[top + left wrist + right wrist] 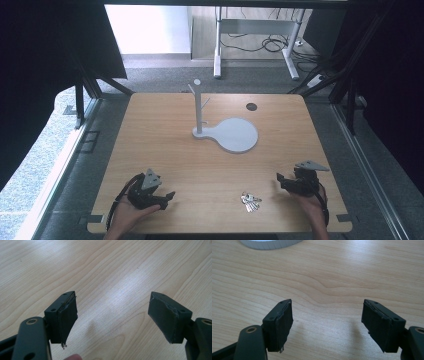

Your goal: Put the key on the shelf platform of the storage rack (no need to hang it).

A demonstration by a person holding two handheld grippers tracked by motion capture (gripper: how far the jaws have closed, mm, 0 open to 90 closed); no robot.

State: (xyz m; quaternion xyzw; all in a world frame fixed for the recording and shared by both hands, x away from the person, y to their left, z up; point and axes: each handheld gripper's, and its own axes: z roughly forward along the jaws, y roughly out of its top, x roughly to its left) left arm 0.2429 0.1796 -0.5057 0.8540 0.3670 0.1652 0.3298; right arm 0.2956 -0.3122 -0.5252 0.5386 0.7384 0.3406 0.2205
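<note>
Light wood-grain tabletop under us, matte with soft glare, grey carpet around it. Our right gripper (283,178) sits low at the near right edge, jaws spread wide with nothing between them; in the right gripper view its black rubber pads (284,325) look scuffed and frayed at the edges. Our left gripper (169,196) at the near left is likewise wide apart and empty. Bunch of keys (250,201) lies flat on the wood between the two, nearer the right gripper, just to that gripper's left and slightly closer to us; small shiny metal, fanned out, long axis hard to tell. Farther out, mid-table, white key stand (226,131): round flat base, thin upright post with short pegs, smooth plastic-looking.
</note>
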